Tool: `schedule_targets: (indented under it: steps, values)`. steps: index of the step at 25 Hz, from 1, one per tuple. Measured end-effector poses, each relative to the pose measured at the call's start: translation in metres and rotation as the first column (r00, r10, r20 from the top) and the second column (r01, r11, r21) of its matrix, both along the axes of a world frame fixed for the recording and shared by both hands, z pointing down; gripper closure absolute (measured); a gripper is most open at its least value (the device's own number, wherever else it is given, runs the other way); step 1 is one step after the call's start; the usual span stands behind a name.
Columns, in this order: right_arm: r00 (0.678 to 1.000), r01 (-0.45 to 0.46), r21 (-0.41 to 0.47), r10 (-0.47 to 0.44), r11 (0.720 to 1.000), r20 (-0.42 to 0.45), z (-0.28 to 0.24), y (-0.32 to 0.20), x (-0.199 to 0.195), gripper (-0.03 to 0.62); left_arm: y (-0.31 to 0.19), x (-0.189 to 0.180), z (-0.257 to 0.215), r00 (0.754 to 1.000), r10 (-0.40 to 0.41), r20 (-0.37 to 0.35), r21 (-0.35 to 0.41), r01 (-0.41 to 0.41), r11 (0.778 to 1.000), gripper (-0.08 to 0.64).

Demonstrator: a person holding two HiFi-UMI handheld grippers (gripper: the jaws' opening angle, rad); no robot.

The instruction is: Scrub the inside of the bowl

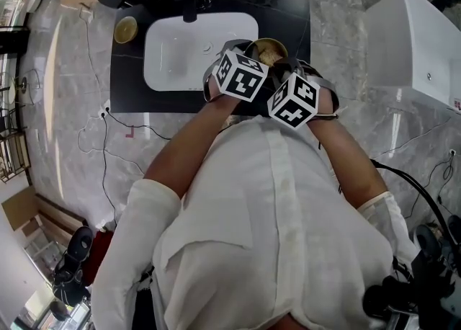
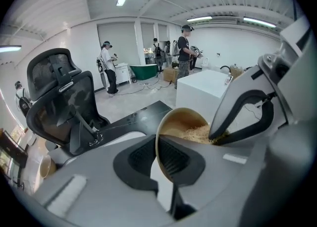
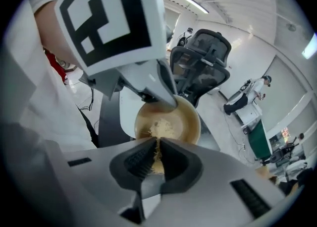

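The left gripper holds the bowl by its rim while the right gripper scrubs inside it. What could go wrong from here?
1. The left gripper clamps only the thin rim of the bowl. Scrubbing pressure could twist the bowl or make it slip out.
2. The right gripper pinches only a small tuft of the fibrous scrubber, so the scrubber may pull free.
3. The bowl seems to hang beside the sink, over the black counter, so a drop might hit hard surface.

Counter (image 1: 130,94): basin (image 1: 173,62) sat mid-counter; small dish (image 1: 125,29) lay left of it. Bowl (image 1: 268,49) was right of the basin, rim between the left claw (image 2: 161,154). Scrubbing wad (image 3: 161,129) lay in the bowl, gripped by the right claw (image 3: 156,154). Chair (image 2: 59,102) stood behind the counter.
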State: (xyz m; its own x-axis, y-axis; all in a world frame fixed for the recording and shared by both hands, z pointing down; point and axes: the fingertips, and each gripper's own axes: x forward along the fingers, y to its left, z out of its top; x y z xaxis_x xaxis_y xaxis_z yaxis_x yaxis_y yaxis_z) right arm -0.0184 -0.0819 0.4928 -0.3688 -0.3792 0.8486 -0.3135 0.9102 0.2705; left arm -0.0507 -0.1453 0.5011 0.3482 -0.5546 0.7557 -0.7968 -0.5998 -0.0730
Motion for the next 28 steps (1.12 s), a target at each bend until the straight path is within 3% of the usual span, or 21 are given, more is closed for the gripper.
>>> schedule_targets:
  steps: [6,10,17,22,28]
  values:
    - [0.993,0.037,-0.081,-0.028,0.996,0.113,-0.006,0.009,-0.017,0.569,0.0,-0.002,0.004,1.0,-0.004,-0.026,-0.021,0.003,1.0,0.549]
    - [0.992,0.053,0.01,-0.053,0.999,0.11,-0.023,-0.005,-0.022,0.569,0.003,0.001,0.007,0.997,-0.012,-0.074,-0.063,0.007,0.998,0.549]
    - [1.0,0.026,0.175,-0.027,0.984,0.003,-0.035,-0.035,-0.005,0.569,0.011,0.0,0.015,0.999,0.025,-0.04,-0.088,-0.029,0.996,0.549]
    - [1.0,0.016,0.128,-0.014,0.992,-0.009,-0.021,-0.025,0.002,0.569,0.007,-0.005,0.015,0.998,-0.008,-0.067,-0.087,0.002,0.996,0.548]
    - [0.987,0.025,-0.021,-0.021,0.999,0.16,-0.017,0.004,-0.003,0.569,-0.004,-0.017,0.006,0.99,-0.064,-0.122,-0.09,0.053,0.995,0.546]
